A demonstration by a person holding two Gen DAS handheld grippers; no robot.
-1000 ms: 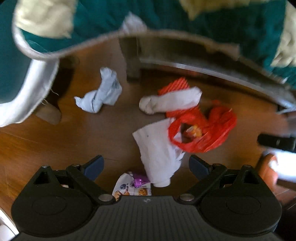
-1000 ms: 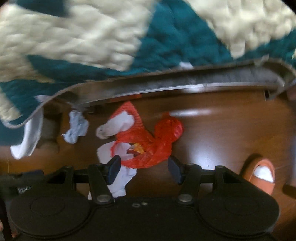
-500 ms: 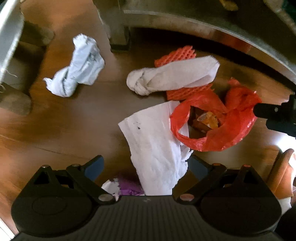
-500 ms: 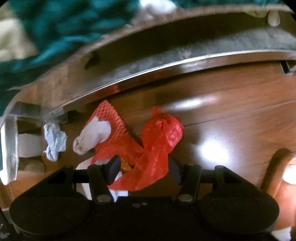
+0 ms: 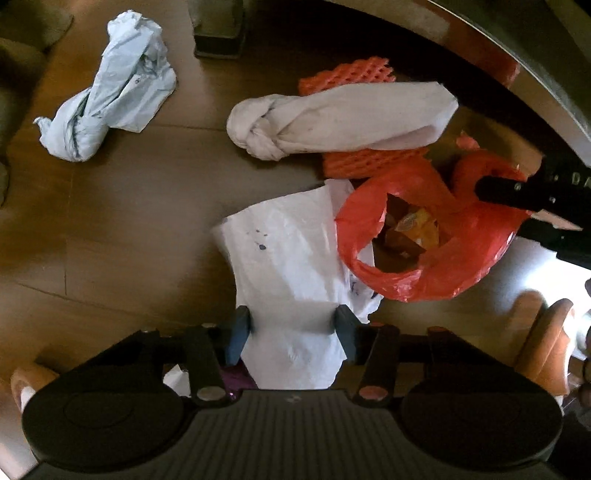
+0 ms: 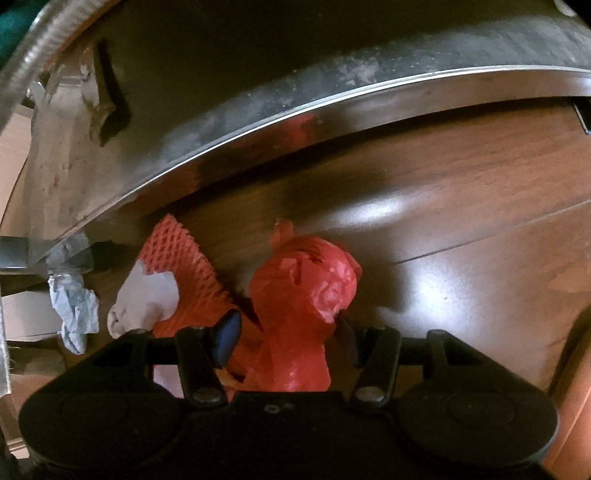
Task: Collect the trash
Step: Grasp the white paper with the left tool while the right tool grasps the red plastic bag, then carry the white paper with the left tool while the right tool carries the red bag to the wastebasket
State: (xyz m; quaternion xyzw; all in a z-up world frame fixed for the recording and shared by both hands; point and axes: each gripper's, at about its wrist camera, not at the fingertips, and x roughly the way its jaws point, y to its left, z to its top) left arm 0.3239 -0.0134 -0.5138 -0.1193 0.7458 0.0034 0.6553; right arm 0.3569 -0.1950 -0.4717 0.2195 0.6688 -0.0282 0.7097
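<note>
Red plastic bag sits on the wood floor w/ its mouth gaping; orange wrappers and scraps show inside, so it already serves as the trash holder. White paper sheet lies flat beside it, one edge tucked under the bag rim. Left gripper points nearly straight down over the sheet's near end; its fingers have just been closing, paper between them, both sitting right at the sheet's edges, though I can't tell if they pinch yet. Right gripper straddles the bunched top of the bag, fingers apart w/ a gap on the left side, so not clamped yet.

To do this step well, imo: pinch the paper fully before lifting, since a thin sheet slips out of a half grip. Right side should squeeze the bag's gathered neck, not its loose wall, so the mouth stays open for the paper and the contents don't spill.

Other trash nearby: knotted white bag resting on orange foam net, and a crumpled pale blue paper well apart to the left, near a furniture leg
</note>
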